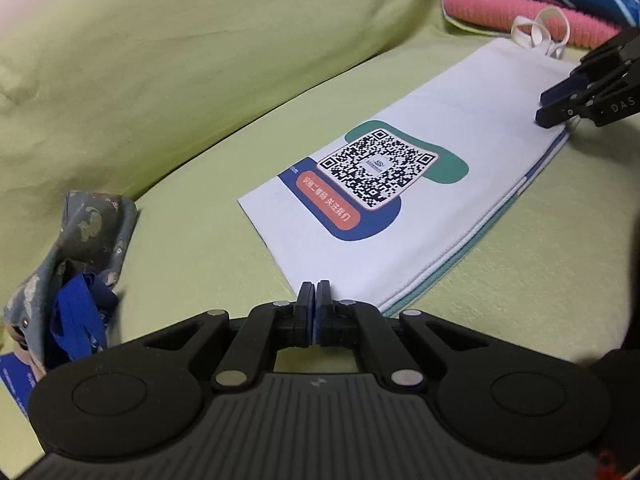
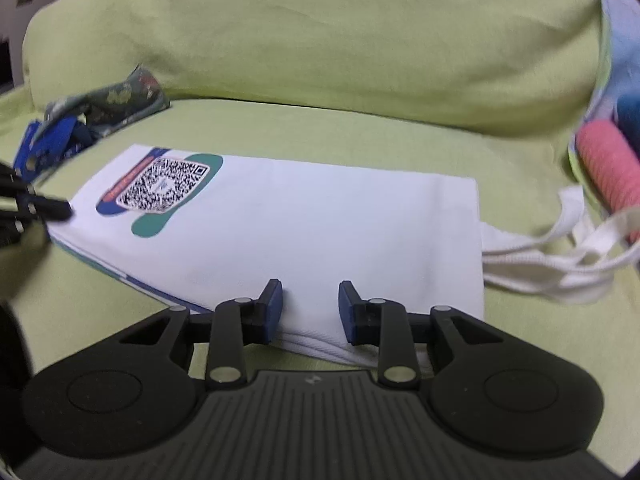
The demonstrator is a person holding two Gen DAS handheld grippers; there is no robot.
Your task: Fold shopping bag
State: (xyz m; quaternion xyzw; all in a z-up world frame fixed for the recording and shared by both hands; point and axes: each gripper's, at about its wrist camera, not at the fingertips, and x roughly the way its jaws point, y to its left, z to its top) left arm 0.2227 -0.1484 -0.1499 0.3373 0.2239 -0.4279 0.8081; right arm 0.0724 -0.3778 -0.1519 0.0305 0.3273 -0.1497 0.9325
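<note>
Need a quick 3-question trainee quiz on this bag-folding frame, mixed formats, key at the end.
1. True or false: the left gripper has its jaws open.
2. Multiple choice: the handles of the white shopping bag lie A) spread outside the bag's end, B) tucked under the QR code print, C) between the right gripper fingers.
3. Fill in: the bag rests on a ___ coloured sofa cover.

Key: 1 false, its jaws are shut at the bag's corner; 2 A; 3 green.
</note>
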